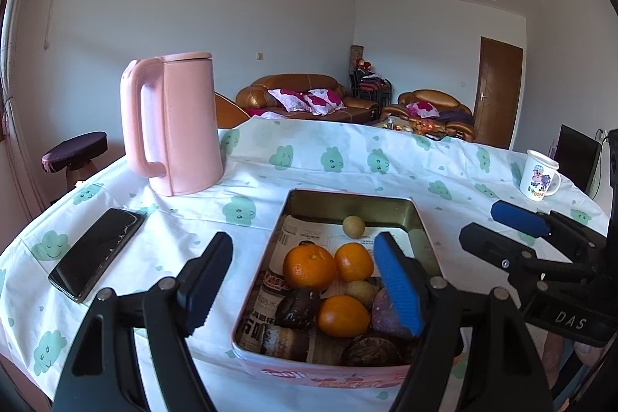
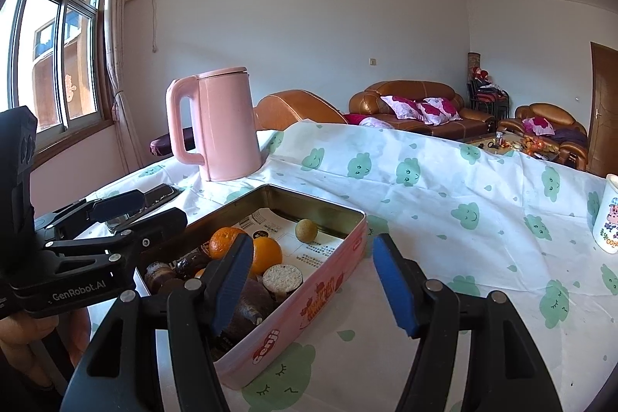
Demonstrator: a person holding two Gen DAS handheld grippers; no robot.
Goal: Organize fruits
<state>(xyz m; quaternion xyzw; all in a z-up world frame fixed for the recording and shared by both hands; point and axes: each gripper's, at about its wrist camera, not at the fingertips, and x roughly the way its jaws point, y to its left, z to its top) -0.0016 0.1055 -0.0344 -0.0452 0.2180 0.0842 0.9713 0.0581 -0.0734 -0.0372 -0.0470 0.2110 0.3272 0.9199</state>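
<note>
We see the fruits gathered in the pink tin (image 1: 328, 373): 3 oranges (image 1: 309, 267) clustered near its middle, a small longan (image 1: 353, 226) alone toward the far end, and dark fruits at the near end. Our left gripper (image 1: 305, 280) hovers wide and empty over the tin; our right gripper (image 2: 309, 280) stands apart, straddling the tin's right wall, holding nothing. We judge little sorting remains.

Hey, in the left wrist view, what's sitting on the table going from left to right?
Phone → pink kettle → tin of fruit → white mug.
</note>
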